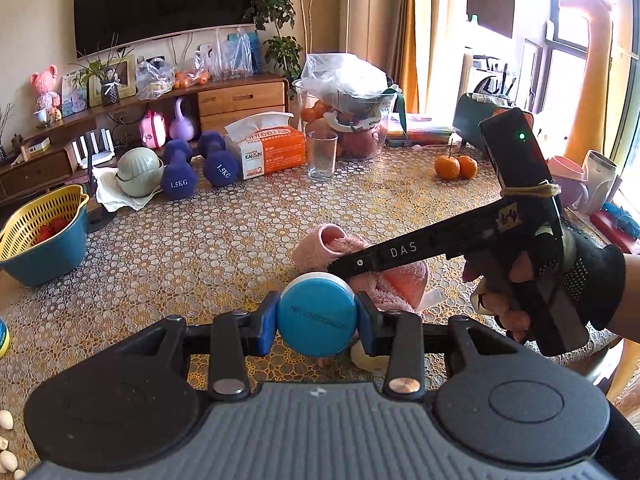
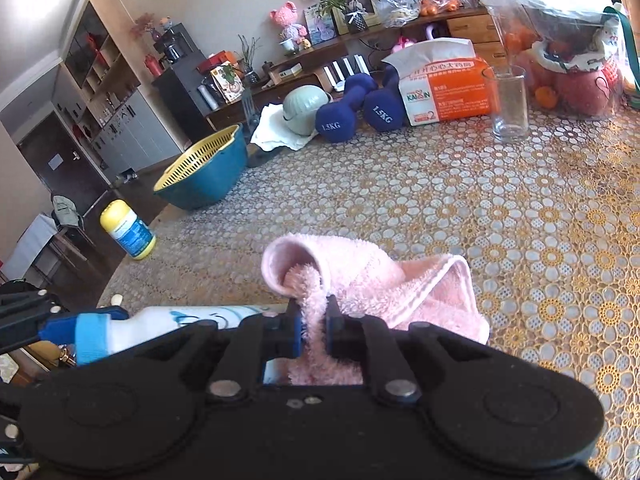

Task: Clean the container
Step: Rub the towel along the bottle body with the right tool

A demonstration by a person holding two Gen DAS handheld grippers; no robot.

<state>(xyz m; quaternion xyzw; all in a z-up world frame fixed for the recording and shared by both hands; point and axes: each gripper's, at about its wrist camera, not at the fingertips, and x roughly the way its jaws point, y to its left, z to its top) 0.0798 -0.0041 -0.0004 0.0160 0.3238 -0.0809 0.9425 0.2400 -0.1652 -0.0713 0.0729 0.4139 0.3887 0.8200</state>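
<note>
Left claw (image 1: 316, 326) grips the bottle (image 1: 316, 316) by its blue cap; right claw (image 2: 314, 330) pinches the pink towel (image 2: 360, 276) just beside the bottle.

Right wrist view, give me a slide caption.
Right claw pinching a pink towel beside the white bottle held by the left claw.

White blue-capped bottle (image 1: 317, 320) lying sideways against bunched pink towel (image 2: 372, 276)

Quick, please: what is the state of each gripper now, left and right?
Left gripper: shut on the blue-capped bottle, gripped at the cap.
Right gripper: shut on the pink towel.
</note>
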